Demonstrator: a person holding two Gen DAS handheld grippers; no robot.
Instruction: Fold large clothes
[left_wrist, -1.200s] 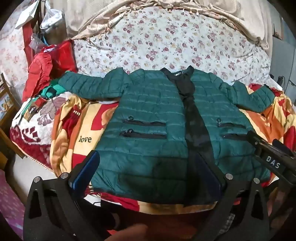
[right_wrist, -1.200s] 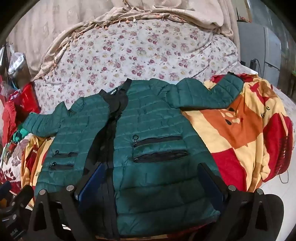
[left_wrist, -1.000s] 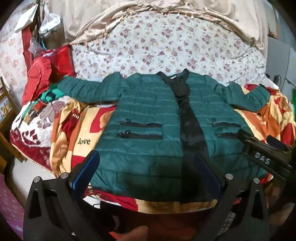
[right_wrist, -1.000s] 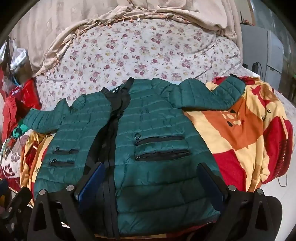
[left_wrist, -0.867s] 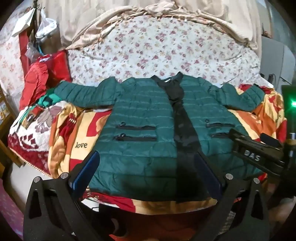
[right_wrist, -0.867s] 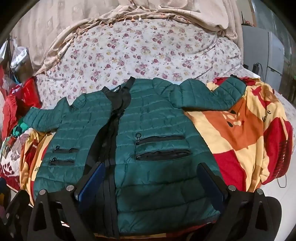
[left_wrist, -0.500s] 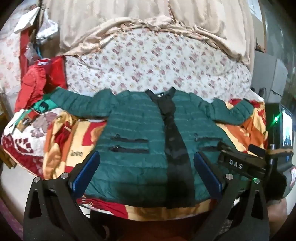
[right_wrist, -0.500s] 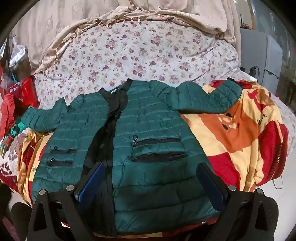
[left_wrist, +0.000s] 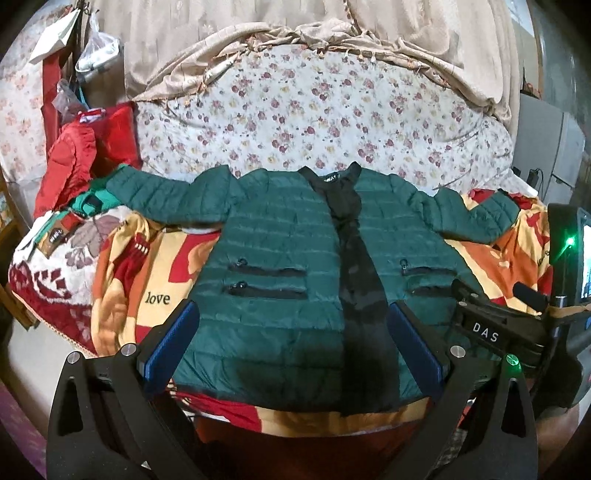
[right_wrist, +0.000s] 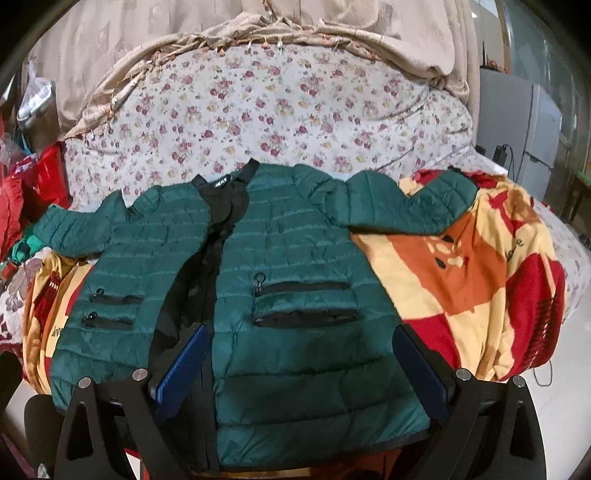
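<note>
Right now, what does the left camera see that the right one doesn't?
Only the left view shows the right gripper, marked DAS, entering from its right edge, and the word "love" on the blanket. Only the right view shows the cable hanging off the bed's side. Both show the green jacket spread flat, sleeves out, and the floral quilt behind it.

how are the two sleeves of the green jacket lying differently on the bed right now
On the green jacket, the left sleeve reaches its cuff toward the red clothes pile, while the right sleeve ends over the orange and red blanket. In the right wrist view the right sleeve bends at the elbow, and the left sleeve lies straighter. Both are quilted, spread outward, flat and unfolded. Neither open gripper, left gripper or right gripper, holds one.
</note>
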